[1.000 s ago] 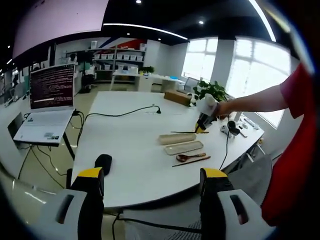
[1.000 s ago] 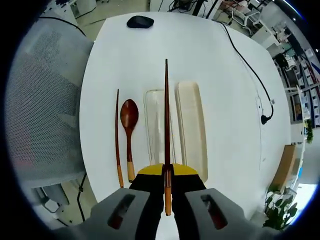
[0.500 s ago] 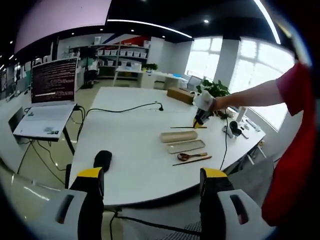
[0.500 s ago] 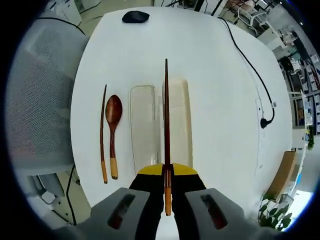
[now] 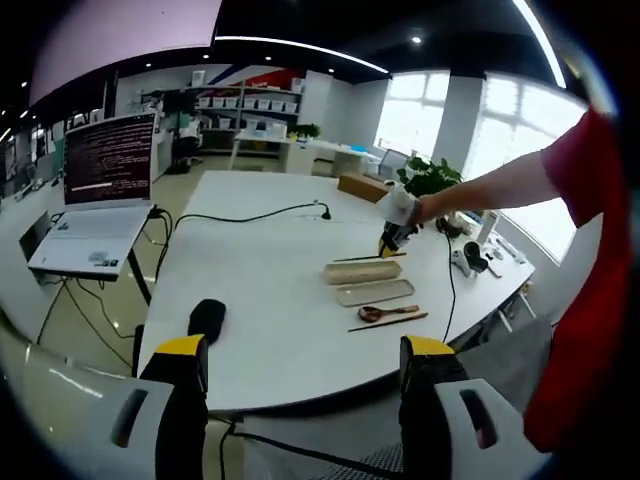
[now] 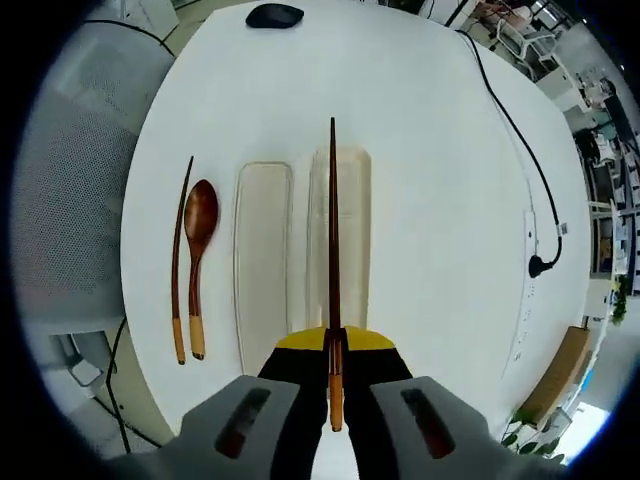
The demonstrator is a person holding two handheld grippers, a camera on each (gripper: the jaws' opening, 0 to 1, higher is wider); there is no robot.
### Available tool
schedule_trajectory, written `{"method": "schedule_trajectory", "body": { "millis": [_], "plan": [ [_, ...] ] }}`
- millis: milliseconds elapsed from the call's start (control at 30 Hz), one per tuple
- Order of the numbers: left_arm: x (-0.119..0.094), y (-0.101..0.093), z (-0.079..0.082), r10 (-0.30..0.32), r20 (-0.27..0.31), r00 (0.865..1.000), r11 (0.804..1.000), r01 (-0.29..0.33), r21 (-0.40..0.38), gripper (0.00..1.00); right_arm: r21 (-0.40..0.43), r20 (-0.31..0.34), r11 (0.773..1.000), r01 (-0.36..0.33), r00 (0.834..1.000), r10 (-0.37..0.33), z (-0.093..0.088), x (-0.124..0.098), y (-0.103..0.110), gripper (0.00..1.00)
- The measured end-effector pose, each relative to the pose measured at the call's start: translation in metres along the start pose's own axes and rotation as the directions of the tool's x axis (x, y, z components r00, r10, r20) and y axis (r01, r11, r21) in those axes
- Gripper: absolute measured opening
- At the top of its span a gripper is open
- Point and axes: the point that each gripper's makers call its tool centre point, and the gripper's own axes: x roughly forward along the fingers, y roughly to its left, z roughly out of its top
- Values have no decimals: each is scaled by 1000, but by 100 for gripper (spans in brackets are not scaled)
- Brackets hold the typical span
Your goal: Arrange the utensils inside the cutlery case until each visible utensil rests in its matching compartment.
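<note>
Right hand-held gripper (image 6: pixel 331 350) clamped on chopstick (image 6: pixel 333 230), poised above cutlery case (image 6: pixel 340 240) on white worktop (image 6: pixel 430 150); lid (image 6: pixel 262 250), spoon (image 6: pixel 198 240), second chopstick (image 6: pixel 181 250) lie alongside. Left hand-held gripper (image 5: pixel 300 350), jaws wide apart, empty, hangs off worktop's edge; its view adds laptop (image 5: pixel 95 200), mouse (image 5: pixel 207 318).

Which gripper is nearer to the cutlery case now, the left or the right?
Right. The right gripper hangs directly over the cutlery case, holding a chopstick; the left gripper stays off the table's near edge.
</note>
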Motion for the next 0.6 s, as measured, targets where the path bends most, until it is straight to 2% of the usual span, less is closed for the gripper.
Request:
{"method": "schedule_trajectory", "body": {
  "millis": [167, 333, 433, 600],
  "plan": [
    [-1, 1, -3, 10, -13, 1000, 1000, -10, 9, 81, -12, -10, 1000, 2, 1000, -2, 1, 12, 0, 0],
    [-3, 4, -1, 23, -13, 1000, 1000, -23, 13, 80, -3, -42, 1000, -4, 999, 4, -6, 23, -3, 0],
    [-4, 4, -2, 25, -16, 1000, 1000, -25, 7, 80, 9, -38, 1000, -9, 999, 9, -7, 25, -2, 0],
    [-5, 4, -4, 33, -22, 999, 999, -32, 9, 80, -19, -48, 1000, -22, 999, 21, -11, 30, -4, 0]
  ]
}}
